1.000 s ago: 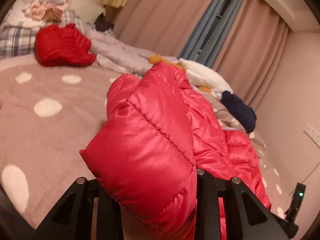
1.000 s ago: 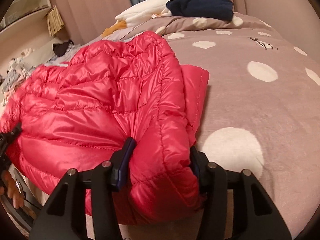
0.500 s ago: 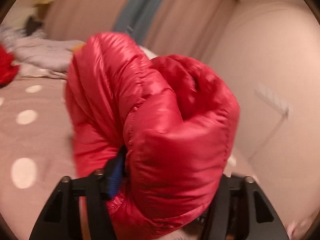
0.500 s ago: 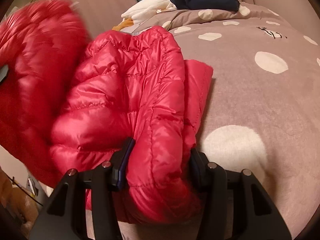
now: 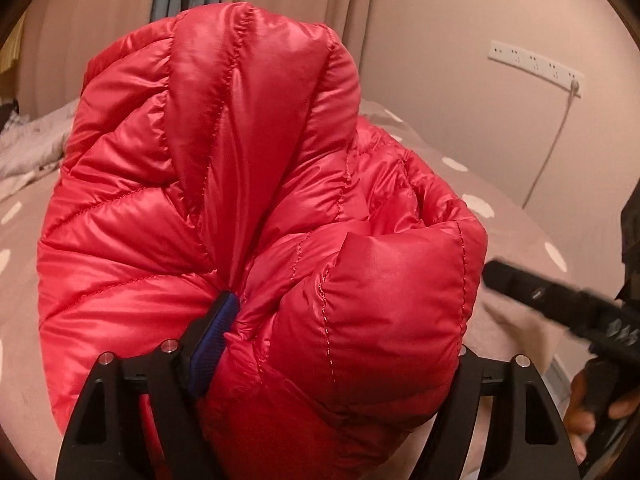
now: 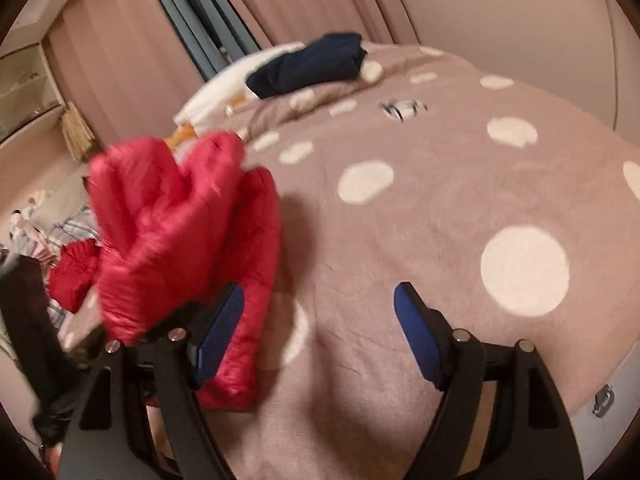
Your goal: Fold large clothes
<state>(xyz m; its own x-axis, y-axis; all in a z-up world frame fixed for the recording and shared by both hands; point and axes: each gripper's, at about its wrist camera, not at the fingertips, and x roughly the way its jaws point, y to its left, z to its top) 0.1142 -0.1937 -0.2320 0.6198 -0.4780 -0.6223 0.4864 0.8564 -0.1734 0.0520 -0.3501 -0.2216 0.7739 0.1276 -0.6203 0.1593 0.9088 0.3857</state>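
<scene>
Clamping red jacket (image 5: pixel 248 216), left gripper (image 5: pixel 332 344)

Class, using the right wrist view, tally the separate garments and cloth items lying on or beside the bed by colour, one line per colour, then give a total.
Red: 2, the red puffer jacket and a second red garment
Navy: 1, the navy folded garment
White: 1, the white pillow
Total: 4

Dotted taupe bed (image 6: pixel 460 184), red puffer jacket (image 6: pixel 240 280), navy garment (image 6: pixel 308 64), white pillow (image 6: pixel 224 88)
</scene>
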